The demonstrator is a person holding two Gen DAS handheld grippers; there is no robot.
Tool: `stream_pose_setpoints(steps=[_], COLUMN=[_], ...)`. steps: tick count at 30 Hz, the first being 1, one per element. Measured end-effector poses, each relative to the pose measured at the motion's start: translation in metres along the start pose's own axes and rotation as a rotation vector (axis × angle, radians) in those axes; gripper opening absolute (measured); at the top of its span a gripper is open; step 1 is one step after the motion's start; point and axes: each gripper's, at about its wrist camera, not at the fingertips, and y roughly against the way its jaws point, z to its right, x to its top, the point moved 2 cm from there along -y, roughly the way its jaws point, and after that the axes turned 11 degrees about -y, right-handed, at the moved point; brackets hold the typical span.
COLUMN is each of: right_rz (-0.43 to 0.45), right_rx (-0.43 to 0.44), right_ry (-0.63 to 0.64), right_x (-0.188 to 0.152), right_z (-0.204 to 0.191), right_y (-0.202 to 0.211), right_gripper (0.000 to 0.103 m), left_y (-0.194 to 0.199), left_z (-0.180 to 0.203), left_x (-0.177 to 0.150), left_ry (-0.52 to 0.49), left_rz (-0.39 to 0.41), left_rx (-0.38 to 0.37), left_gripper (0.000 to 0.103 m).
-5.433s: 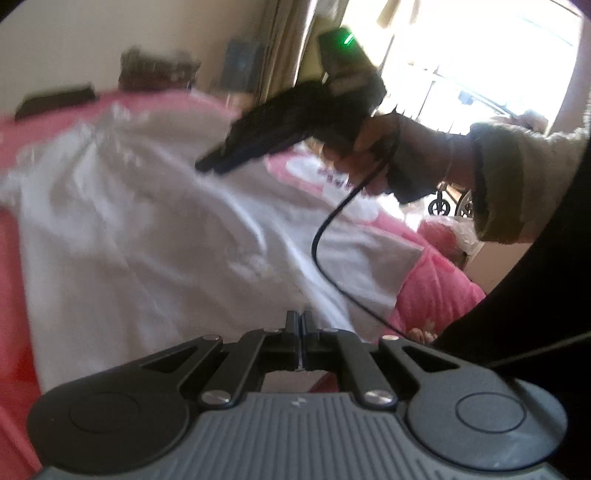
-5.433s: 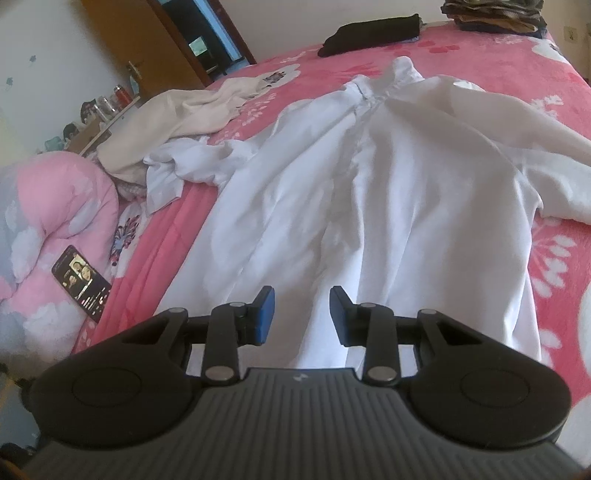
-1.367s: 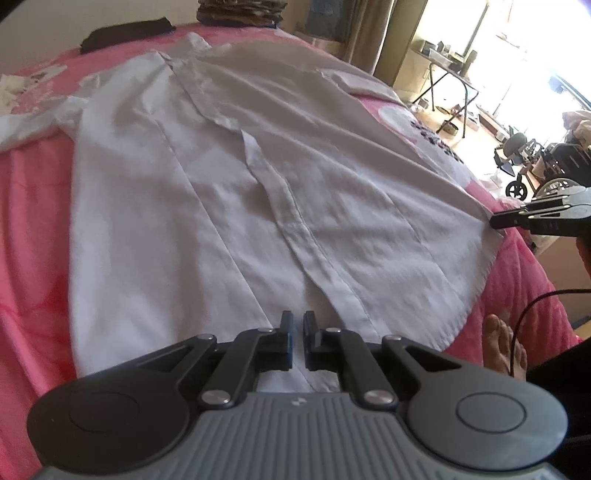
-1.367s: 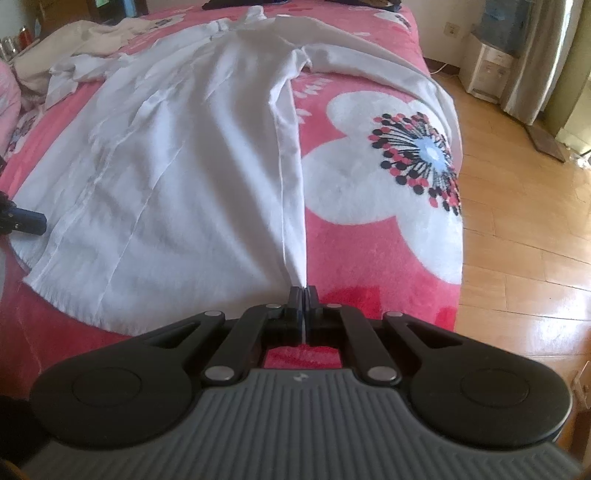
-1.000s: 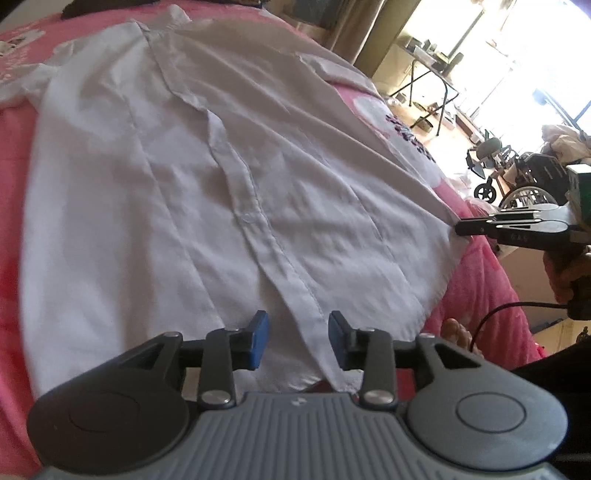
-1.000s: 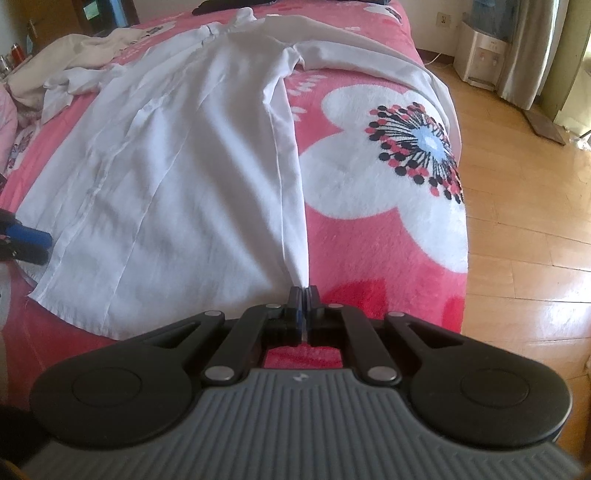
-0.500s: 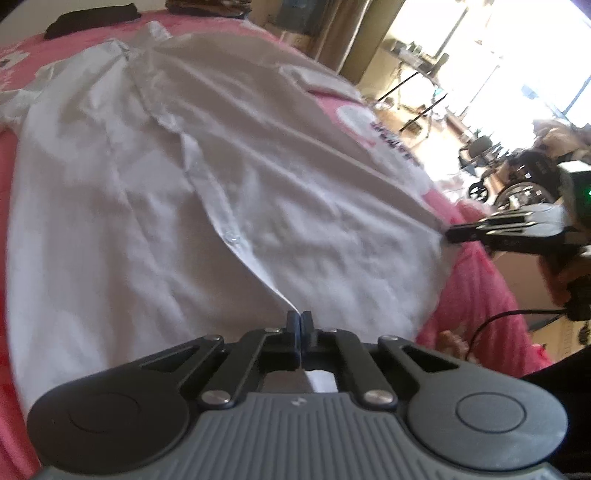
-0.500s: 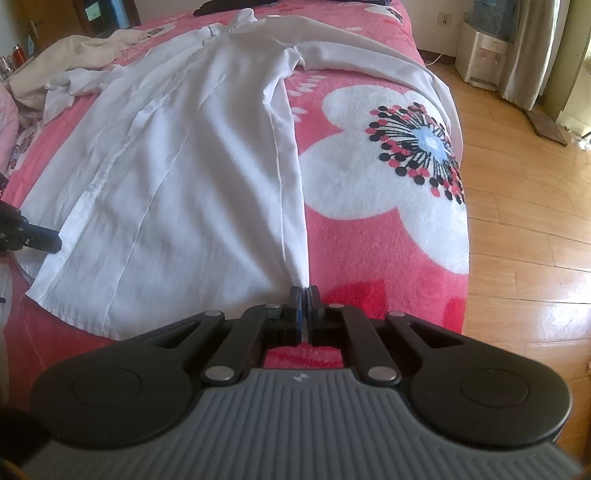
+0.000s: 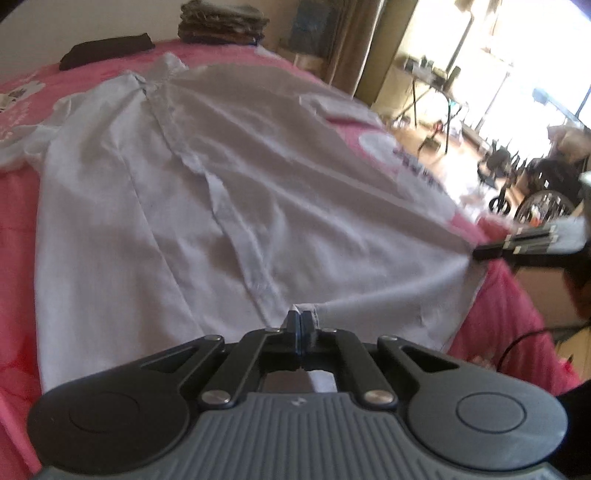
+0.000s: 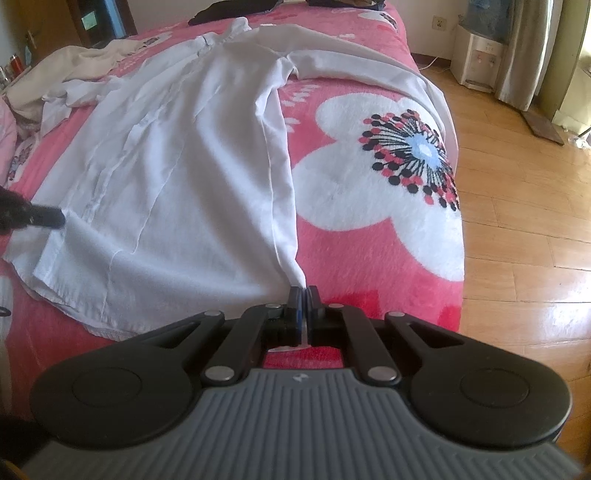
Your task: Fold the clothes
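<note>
A long white button-front shirt [image 9: 229,206] [image 10: 192,177] lies spread on the pink flowered bedspread [image 10: 388,229], collar at the far end. My left gripper [image 9: 300,316] is shut on the hem at the bottom of the button placket. My right gripper [image 10: 304,292] is shut on the hem's right corner, by the side seam. Each gripper also shows in the other's view: the right gripper [image 9: 491,252] pinching the hem corner, the left gripper [image 10: 51,216] at the placket end. The hem between them lifts slightly off the bed.
A cream garment [image 10: 62,79] is bunched at the bed's far left. A black folded item [image 9: 107,50] and a stack of dark clothes [image 9: 221,26] lie beyond the collar. Wooden floor [image 10: 524,184] runs right of the bed, with a folding table [image 9: 432,85] near the window.
My left gripper opened a second ago, then shut on the placket end of the hem. The right gripper stayed shut on the hem corner. The hem has since risen a little.
</note>
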Motion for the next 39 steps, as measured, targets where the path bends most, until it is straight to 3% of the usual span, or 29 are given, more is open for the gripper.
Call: stream_pose_setpoints(steps=[10,14,23,27,31,35,39], right_rz=[-0.008,-0.015,0.079,0.072,0.058,0.023,0.04], right_rx=[-0.051,-0.059,0.041,0.111,0.139,-0.032,-0.034], right_ry=[0.059,0.025,-0.062,0.018,0.142,0.206,0.014], right_x=[-0.009,-0.007,0.043,0.076,0.091,0.094,0.118], right_z=[-0.001,0.007,0.025,-0.005,-0.04,-0.035,-0.001], right_y=[-0.005,-0.001,0.021,-0.011,-0.046,-0.081,-0.079], right_gripper=[0.002,0.003,0.01,0.024,0.023,0.018,0.015], left_y=[-0.01,-0.01,-0.01,-0.009,-0.009,-0.01,-0.011], left_z=[0.011,0.012,0.014,0.014,0.015,0.012,0.007], left_x=[-0.015,-0.018,-0.018,-0.018,-0.019,-0.02,-0.02], left_ry=[-0.068,-0.083,-0.095,-0.09,-0.102,-0.099,-0.089], left_rz=[-0.049,-0.054,-0.06,-0.058,-0.053,-0.05,-0.051], left_rx=[0.022,0.031,0.041,0.04,0.041,0.026,0.001], left_gripper=[0.001,0.001,0.001,0.001,0.001,0.001,0.001])
